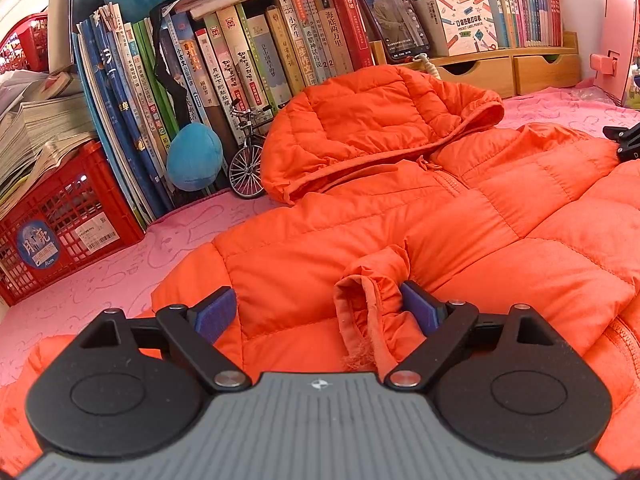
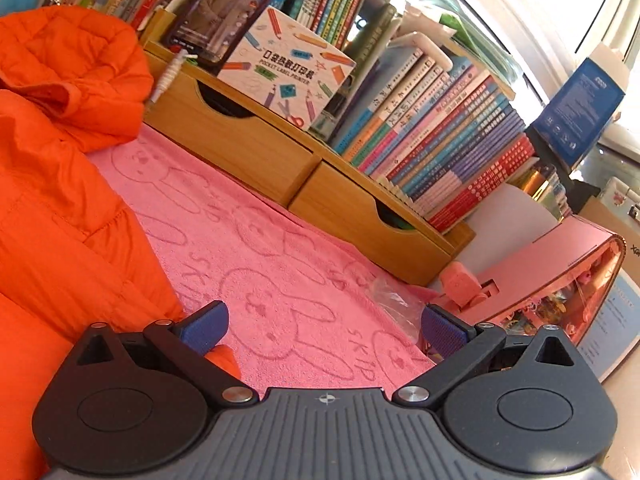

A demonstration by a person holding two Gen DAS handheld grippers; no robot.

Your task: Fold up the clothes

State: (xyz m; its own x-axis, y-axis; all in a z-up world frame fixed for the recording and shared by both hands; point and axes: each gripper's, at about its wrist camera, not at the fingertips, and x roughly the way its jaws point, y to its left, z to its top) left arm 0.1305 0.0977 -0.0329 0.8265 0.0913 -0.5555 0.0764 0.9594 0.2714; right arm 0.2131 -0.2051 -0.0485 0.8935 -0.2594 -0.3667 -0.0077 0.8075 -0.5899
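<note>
Orange quilted hooded puffer jacket (image 1: 460,216), spread front-up over most of the pink towelling cloth with embossed rabbit outlines (image 2: 280,280) that covers the bench. The hood (image 1: 360,120) lies toward the back edge, against the row of upright books (image 1: 240,60). The jacket looks light, soft and springy, its shell probably slippery, so folds may puff open again. The firmest holds are likely the bound edges: the sleeve cuff (image 1: 368,304), the hem, the hood rim.

The cuff lies folded in over the chest, between the wide-apart jaws of the left gripper (image 1: 316,312); one pad is just beside it, with no squeeze visible. The right gripper (image 2: 320,332) is likewise spread wide and empty, over bare cloth beside the jacket's edge.

Back edge, in descending size: wooden two-drawer riser (image 2: 300,168), red plastic crate (image 1: 60,236), propped phone (image 1: 392,12), model bicycle (image 1: 250,160).
</note>
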